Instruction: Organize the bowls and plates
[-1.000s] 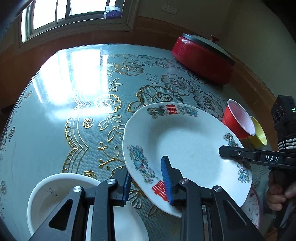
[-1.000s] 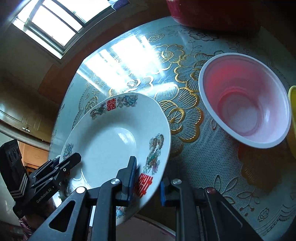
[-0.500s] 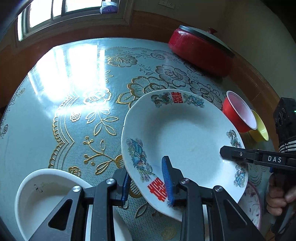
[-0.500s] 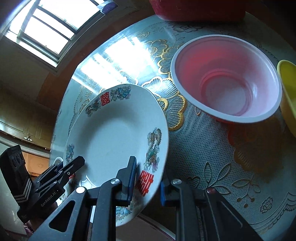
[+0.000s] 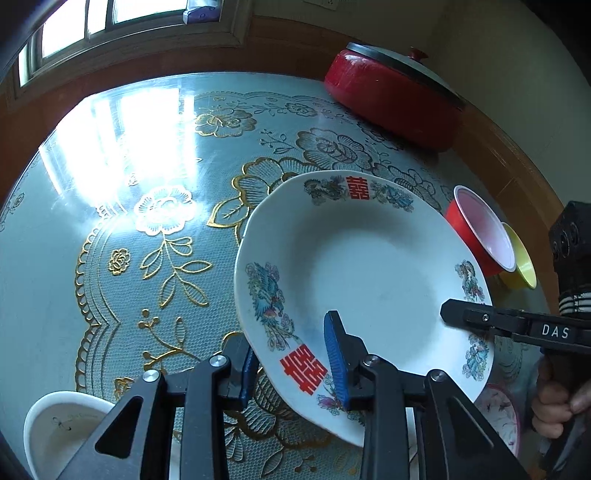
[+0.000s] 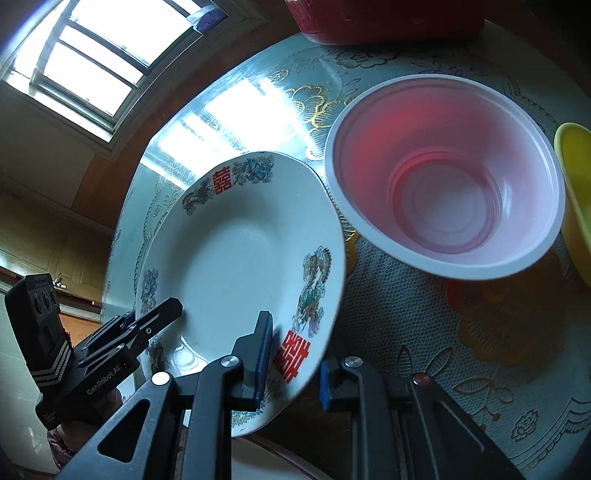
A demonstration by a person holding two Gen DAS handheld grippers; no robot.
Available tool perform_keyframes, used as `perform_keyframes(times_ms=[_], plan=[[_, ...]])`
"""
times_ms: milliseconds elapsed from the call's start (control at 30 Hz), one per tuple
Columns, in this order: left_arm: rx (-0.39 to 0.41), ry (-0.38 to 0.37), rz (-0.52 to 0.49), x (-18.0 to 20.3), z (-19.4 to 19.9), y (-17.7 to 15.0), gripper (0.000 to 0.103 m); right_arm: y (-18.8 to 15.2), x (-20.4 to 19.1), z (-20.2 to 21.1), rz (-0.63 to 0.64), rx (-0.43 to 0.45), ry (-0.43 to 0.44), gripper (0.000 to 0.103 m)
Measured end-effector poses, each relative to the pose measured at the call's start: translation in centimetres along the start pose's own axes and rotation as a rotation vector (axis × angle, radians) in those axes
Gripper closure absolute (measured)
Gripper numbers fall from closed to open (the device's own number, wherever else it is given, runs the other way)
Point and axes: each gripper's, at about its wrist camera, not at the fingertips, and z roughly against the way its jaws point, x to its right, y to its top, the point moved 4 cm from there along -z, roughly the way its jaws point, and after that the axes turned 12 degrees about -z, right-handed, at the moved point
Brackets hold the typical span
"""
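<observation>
A white plate point(image 5: 365, 266) with red characters and bird patterns hangs tilted above the table. My left gripper point(image 5: 291, 362) is shut on its near rim. My right gripper point(image 6: 293, 354) is shut on the opposite rim of the same plate point(image 6: 240, 258); its black fingers point(image 5: 480, 317) show at the right of the left wrist view. A red bowl point(image 5: 480, 236) with a pale inside and a yellow bowl point(image 5: 522, 262) stand to the right. A white bowl point(image 5: 62, 428) sits at the lower left. A pink-patterned plate point(image 5: 502, 417) lies under the held plate.
A red pot with a grey lid point(image 5: 395, 96) stands at the far right of the round table point(image 5: 110, 206), which has a glossy gold-flowered cover. A window point(image 5: 110, 18) is behind. In the right wrist view the red bowl point(image 6: 443, 177) is close ahead.
Both grippers have carried the plate forward and to the right over the table, toward the red bowl. The white bowl has slid further into the lower left corner.
</observation>
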Motion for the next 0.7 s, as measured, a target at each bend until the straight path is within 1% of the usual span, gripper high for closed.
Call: perform_keyframes(times_ms=[100,167,267,467,567,700], plan=[[0.009,-0.022,-0.001,0.3,0.4,-0.3,0.070,-0.3,-0.2,0.6,0.015,0.005,0.001,0.083],[0.022,-0.028,-0.022,0.7,0.9,-0.3,0.070,-0.5,-0.4,1.2,0.029,0.012,0.004,0.083],[0.030,-0.064,-0.020,1.1,1.3,-0.3,0.070,-0.6,-0.5,1.8,0.028,0.026,-0.004,0.083],[0.038,-0.094,-0.038,2.1,1.6,-0.9,0.069,-1.3,0.0,2.2,0.019,0.036,-0.012,0.083],[0.058,-0.109,-0.040,2.3,2.4,-1.3,0.069,-1.6,-0.1,2.5,0.023,0.039,-0.002,0.083],[0.070,-0.111,-0.034,2.3,3.1,-1.8,0.069,-2.1,-0.4,2.6,0.030,0.041,0.000,0.083]])
